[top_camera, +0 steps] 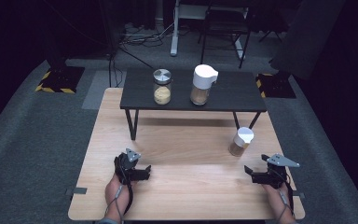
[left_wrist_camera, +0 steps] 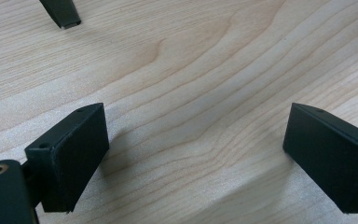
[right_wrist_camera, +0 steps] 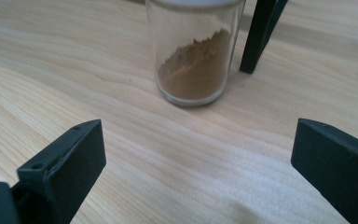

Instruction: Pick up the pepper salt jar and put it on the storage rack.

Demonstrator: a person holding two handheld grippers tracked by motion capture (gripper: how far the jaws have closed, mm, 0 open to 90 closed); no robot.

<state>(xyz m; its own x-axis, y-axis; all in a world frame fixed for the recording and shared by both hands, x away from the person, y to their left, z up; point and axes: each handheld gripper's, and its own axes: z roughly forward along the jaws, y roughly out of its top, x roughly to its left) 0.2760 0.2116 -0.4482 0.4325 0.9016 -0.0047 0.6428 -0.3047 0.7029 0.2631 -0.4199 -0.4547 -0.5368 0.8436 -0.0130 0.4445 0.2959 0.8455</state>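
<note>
Jaws spread on my right gripper (right_wrist_camera: 198, 163), spice jar (right_wrist_camera: 195, 51) top centre, probably cinnamon; I'd advance level and clamp the glass below the lid. Left gripper (left_wrist_camera: 196, 154) gapes empty.

two jars (top_camera: 162, 87) on shelf (top_camera: 233, 95), small jar (top_camera: 240, 142) before it

A light wooden bench (top_camera: 186, 186) is being surrounded by grey carpet (top_camera: 37, 154). A low black shelf (top_camera: 233, 93) is being carried at its far edge. Dark surroundings, floor cables (top_camera: 140, 37), a chair frame (top_camera: 223, 32) and hazard-striped mats (top_camera: 58, 79) are being shown behind.
</note>
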